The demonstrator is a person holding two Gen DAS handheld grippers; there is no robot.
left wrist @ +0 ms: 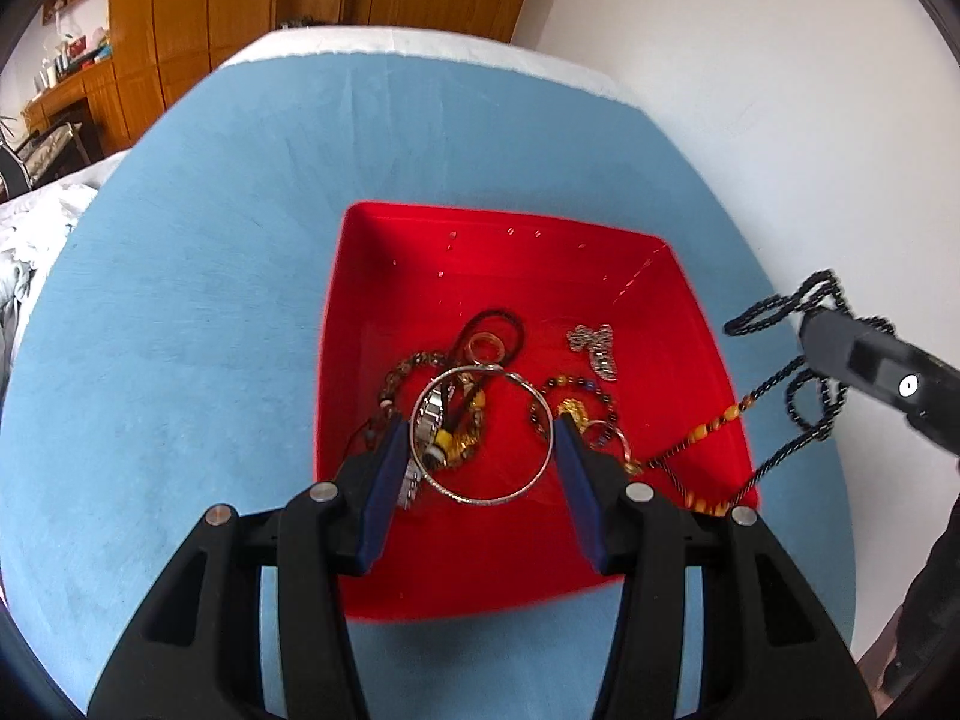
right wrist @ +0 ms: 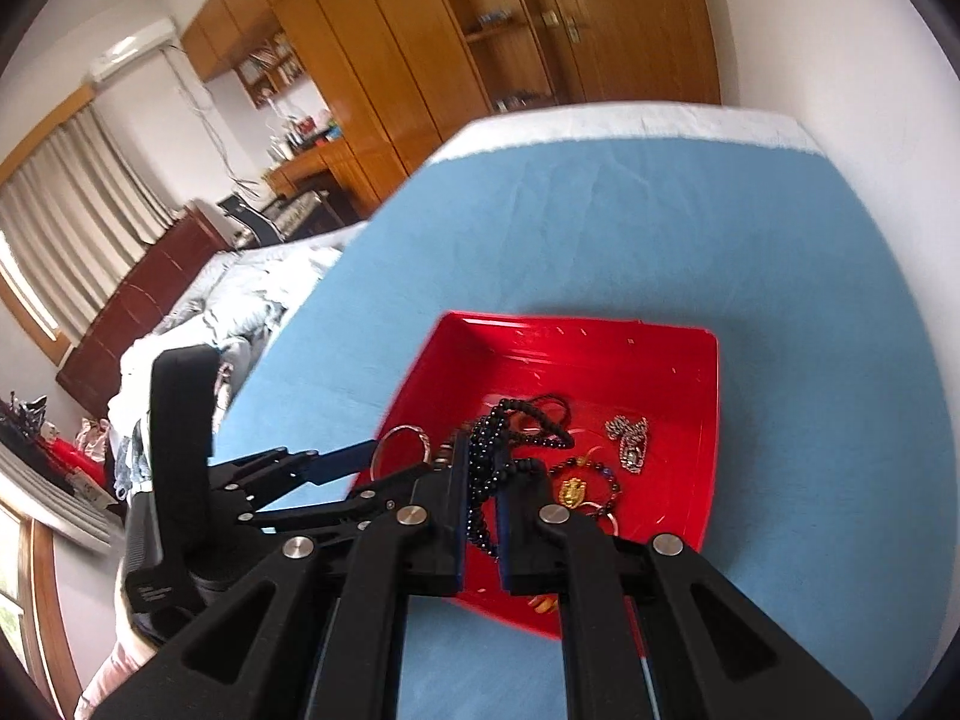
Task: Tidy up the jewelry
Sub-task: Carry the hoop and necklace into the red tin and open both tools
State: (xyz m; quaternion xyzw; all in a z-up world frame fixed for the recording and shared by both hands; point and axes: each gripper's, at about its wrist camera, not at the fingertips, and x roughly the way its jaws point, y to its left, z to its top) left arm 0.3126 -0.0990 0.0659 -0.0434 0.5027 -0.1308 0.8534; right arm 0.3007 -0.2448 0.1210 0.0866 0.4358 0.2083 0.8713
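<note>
A red tray [left wrist: 600, 258] on a blue cloth holds tangled jewelry. My left gripper [left wrist: 477, 420] is open over the tray, its blue pads either side of a silver bangle [left wrist: 543, 468] that lies over a watch [left wrist: 429, 414] and gold pieces. A silver chain [left wrist: 594, 345] and a dark bead bracelet [left wrist: 576, 387] lie to the right. My right gripper [right wrist: 483, 477] is shut on a black bead necklace [right wrist: 486, 450], lifted above the tray's [right wrist: 708, 420] right side; the necklace [left wrist: 810, 384] trails down to orange beads [left wrist: 714, 417] in the tray.
The blue cloth [left wrist: 210, 300] covers a white-edged surface against a white wall [left wrist: 750, 60]. Wooden wardrobes [right wrist: 450, 48] stand behind. A rumpled bed [right wrist: 252, 294] lies to the left. The left gripper shows in the right wrist view [right wrist: 336, 462].
</note>
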